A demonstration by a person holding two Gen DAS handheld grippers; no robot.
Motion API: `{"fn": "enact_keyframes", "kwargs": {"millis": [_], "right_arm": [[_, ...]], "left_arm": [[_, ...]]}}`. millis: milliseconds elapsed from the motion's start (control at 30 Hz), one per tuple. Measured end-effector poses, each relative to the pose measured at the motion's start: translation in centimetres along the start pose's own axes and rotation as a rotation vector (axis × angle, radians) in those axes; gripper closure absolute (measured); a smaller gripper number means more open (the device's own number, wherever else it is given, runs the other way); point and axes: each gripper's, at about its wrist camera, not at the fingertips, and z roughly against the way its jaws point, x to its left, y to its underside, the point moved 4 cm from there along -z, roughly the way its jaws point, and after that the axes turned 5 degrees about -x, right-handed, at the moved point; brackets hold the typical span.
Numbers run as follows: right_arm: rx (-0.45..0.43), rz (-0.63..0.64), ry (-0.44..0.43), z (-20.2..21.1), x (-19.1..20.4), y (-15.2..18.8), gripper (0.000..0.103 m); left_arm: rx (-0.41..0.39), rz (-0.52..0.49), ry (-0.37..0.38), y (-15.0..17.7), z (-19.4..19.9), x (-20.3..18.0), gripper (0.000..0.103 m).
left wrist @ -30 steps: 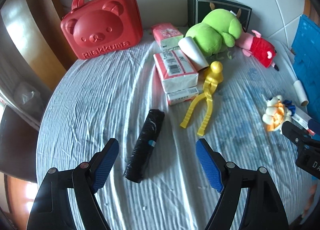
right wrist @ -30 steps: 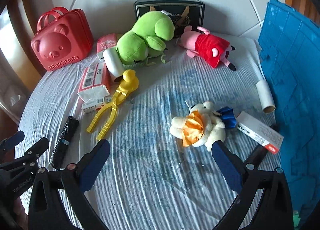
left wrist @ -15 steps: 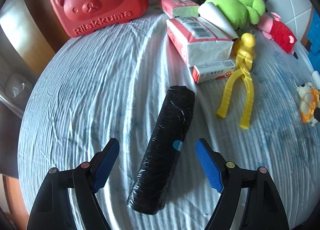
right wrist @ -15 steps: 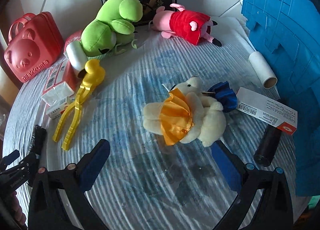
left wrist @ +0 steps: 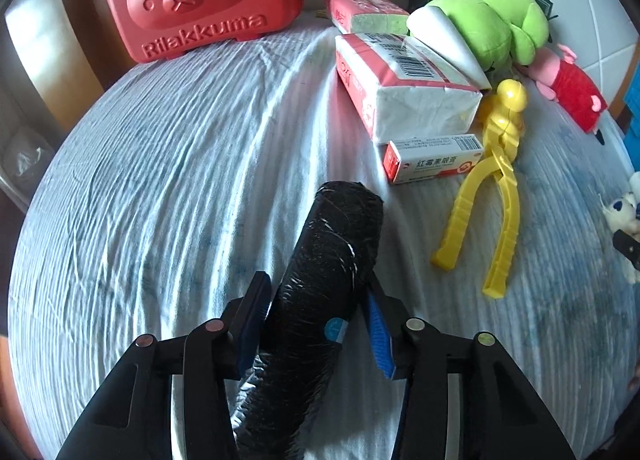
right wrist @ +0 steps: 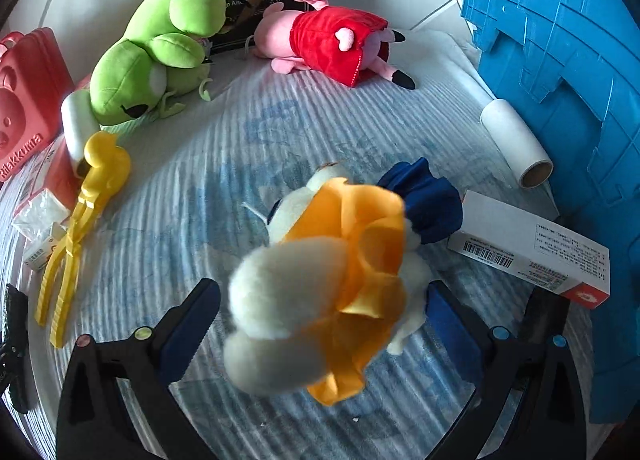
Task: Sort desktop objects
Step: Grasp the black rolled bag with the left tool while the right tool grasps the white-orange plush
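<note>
Both grippers moved in; left gripper [left wrist: 314, 324] now clamps the black roll [left wrist: 320, 300] (bag roll?); right gripper [right wrist: 324, 324] open, straddling the white plush toy [right wrist: 304, 300].

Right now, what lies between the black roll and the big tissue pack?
In the left wrist view, only the small red-and-white medicine box lies between the black roll and the tissue pack, close against the pack's near end; otherwise bare cloth.

Blurred plush toy [right wrist: 320, 284]; red case [right wrist: 24, 100] edge-cropped
</note>
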Motion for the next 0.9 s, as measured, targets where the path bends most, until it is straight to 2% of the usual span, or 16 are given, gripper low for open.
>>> {"fn": "enact_keyframes", "kwargs": {"millis": [67,100,167,233,333,533,700,733,767,800,900], "right_arm": [[0.030,-0.023,-0.011,-0.7,-0.7,0.3,0.000],[0.049,-0.036,-0.019,-1.1,-1.0,0.6,0.004],[0.034,-0.033,-0.004,-1.0,-1.4,0.7,0.025],[0.030,-0.044,-0.017,-1.0,-1.8,0.5,0.030],[0.017,-0.058,-0.043,-1.0,-2.0,-0.1,0.030],[-0.006,-0.048,-0.065,0.3,-1.8,-0.2,0.012],[-0.033,-0.055,-0.065,2.2,-2.5,0.2,0.011],[-0.024,-0.053,-0.063,2.2,-2.5,0.3,0.019],[-0.008,-0.055,-0.066,2.0,-2.5,0.4,0.040],[-0.002,-0.059,-0.068,1.9,-2.5,0.6,0.046],[-0.001,-0.060,-0.065,2.4,-2.6,1.1,0.056]], "left_arm": [[-0.005,-0.010,-0.016,-0.3,-0.1,-0.6,0.064],[-0.004,-0.009,-0.018,-0.4,-0.1,-0.7,0.065],[-0.002,-0.007,-0.020,-0.5,-0.2,-0.8,0.065],[0.003,-0.004,-0.018,-0.6,-0.2,-0.8,0.065],[0.008,-0.001,-0.020,-0.7,-0.3,-0.8,0.065],[0.032,0.010,-0.013,-0.4,0.0,-0.9,0.065],[0.036,0.006,-0.017,0.2,0.3,-0.9,0.065],[0.038,0.006,-0.017,0.3,0.4,-1.0,0.065],[0.040,0.006,-0.016,0.4,0.5,-1.0,0.065],[0.041,0.005,-0.015,0.4,0.5,-0.9,0.065],[0.034,0.004,-0.021,0.7,0.9,-0.8,0.065]]}}
